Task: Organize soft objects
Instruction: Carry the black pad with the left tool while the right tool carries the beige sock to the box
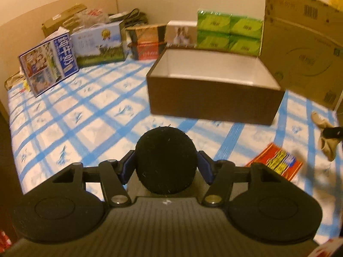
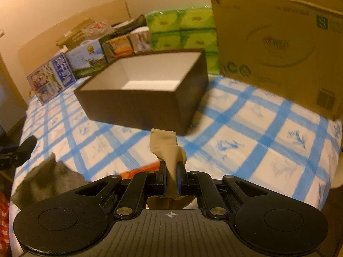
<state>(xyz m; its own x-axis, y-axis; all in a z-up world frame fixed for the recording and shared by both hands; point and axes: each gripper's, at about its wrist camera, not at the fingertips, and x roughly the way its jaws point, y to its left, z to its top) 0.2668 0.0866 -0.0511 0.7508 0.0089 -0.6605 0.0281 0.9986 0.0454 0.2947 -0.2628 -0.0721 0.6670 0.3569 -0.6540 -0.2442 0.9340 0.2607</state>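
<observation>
a white tablecloth (image 1: 70, 115) with a blue grid and small blue sprigs covers the surface, under warm, dim light against a cream wall. the landmark is the open dark brown box (image 1: 214, 102), white inside, standing on the cloth. behind the box runs a row of printed cartons (image 1: 98, 45) and a stack of green tissue packs (image 1: 229, 32); to the right of the box a large cardboard carton (image 1: 304, 49) stands upright. in front of the box, to its right, an orange-red packet (image 1: 276, 162) lies flat on the cloth. the left gripper (image 1: 166, 162) is held level in front of the box, facing its near wall, its blue-padded fingers closed against the sides of a round black soft ball (image 1: 166, 158). the right gripper (image 2: 171, 177) is in front of the box's near corner, its fingers pinched almost together on a beige sock (image 2: 166, 146), whose free end stands up toward the box. a grey cloth (image 2: 46, 184) lies to the left of that gripper, nearer than the box.
</observation>
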